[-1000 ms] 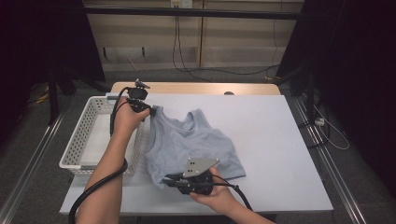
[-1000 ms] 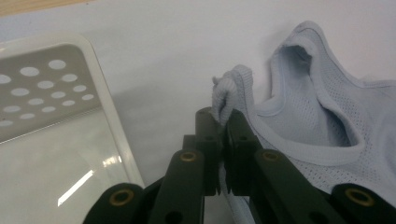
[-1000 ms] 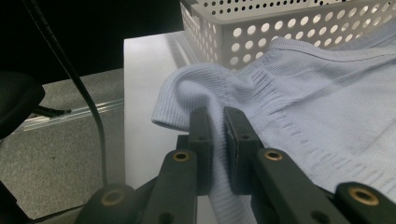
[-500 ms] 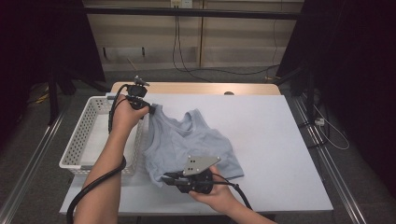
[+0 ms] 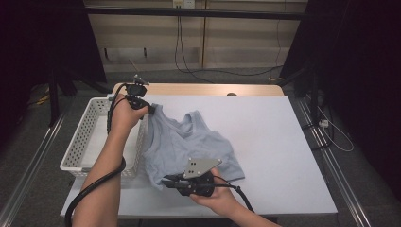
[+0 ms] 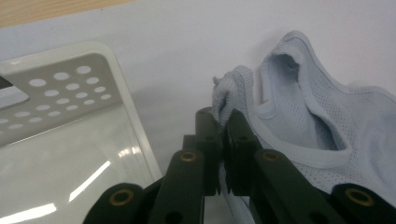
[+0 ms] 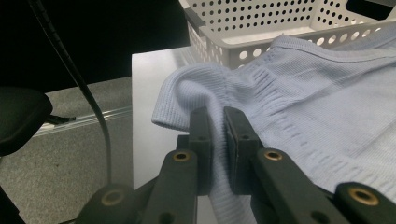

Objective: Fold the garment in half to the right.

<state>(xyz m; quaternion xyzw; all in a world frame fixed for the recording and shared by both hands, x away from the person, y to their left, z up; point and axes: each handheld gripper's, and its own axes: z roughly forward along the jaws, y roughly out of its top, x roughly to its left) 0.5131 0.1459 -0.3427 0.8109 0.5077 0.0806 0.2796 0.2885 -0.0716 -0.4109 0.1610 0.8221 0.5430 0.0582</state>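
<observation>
between both grippers' jaws, the light-blue tank top (image 5: 189,144) stretches.

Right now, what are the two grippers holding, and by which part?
Both hold the light blue tank top: left gripper pinches a shoulder strap, right gripper its ribbed bottom hem.

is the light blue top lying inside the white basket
No, the top lies on the table beside the basket, pinched by both grippers.

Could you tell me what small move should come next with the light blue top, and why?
Probably lift both hands together. The left gripper pinches a shoulder strap of the top, the right gripper its hem, and the top lies beside the white basket.
</observation>
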